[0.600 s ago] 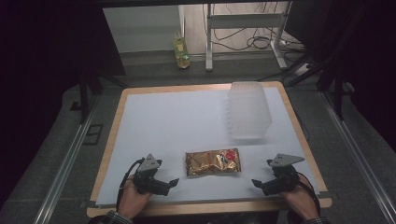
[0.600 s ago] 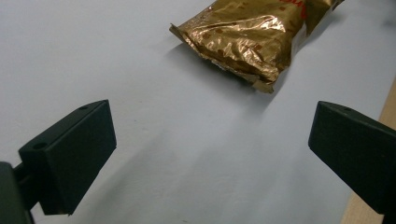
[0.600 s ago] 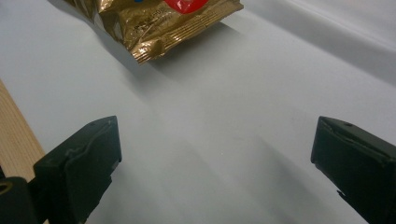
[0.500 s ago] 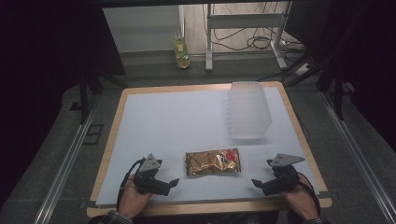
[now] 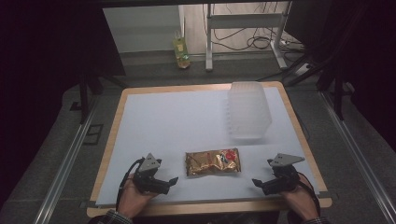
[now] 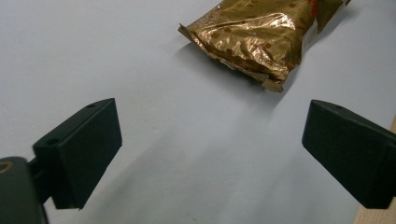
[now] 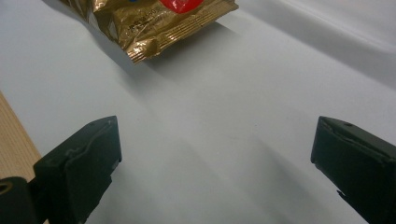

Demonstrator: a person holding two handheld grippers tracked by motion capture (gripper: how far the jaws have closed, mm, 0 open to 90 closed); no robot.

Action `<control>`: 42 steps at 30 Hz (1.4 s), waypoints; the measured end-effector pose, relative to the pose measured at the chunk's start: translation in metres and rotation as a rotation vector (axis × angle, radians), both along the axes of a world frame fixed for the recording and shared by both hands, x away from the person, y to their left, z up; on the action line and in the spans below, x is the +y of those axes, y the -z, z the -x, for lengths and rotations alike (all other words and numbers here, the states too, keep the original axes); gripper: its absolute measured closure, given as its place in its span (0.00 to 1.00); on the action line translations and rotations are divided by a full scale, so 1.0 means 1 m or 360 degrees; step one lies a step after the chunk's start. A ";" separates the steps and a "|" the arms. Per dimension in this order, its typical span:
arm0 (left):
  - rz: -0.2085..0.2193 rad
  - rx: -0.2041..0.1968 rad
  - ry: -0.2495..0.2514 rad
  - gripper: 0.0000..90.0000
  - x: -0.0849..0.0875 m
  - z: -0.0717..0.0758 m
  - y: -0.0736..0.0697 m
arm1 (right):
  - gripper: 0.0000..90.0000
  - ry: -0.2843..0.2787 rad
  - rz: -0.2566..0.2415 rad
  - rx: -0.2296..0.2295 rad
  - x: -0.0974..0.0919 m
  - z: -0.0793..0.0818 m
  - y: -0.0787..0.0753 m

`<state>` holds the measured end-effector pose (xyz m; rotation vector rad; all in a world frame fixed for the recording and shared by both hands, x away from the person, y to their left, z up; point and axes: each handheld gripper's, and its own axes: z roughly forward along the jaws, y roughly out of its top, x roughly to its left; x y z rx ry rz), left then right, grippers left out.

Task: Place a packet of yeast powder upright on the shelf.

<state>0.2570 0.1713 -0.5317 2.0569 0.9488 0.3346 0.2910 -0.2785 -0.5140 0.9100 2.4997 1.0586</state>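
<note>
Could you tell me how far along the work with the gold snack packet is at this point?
Nothing looks done yet: the gold snack packet lies flat on the white mat, apart from the clear plastic bin farther back. In hand: the left tool and right tool sit either side of the packet, jaws wide open, holding nothing. Left: probably grasping the packet and moving it, perhaps towards the bin.

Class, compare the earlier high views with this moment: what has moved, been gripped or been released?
Nothing visibly changed. The crinkled gold foil snack packet lies untouched between the left hand-held gripper and the right hand-held gripper, both open; the clear plastic tub stays put.
</note>
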 end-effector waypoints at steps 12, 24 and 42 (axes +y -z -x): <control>-0.0060 -0.0019 0.0040 0.21 -0.005 -0.005 -0.008 | 0.03 -0.0003 0.0027 0.0007 0.001 0.000 0.001; -0.0091 -0.0104 0.0115 0.42 -0.020 -0.009 -0.018 | 0.03 -0.0003 0.0041 0.0002 0.001 0.000 0.001; -0.0006 -0.0088 0.0200 0.74 -0.039 -0.025 -0.021 | 0.03 -0.0021 0.0071 0.0002 0.004 0.000 0.003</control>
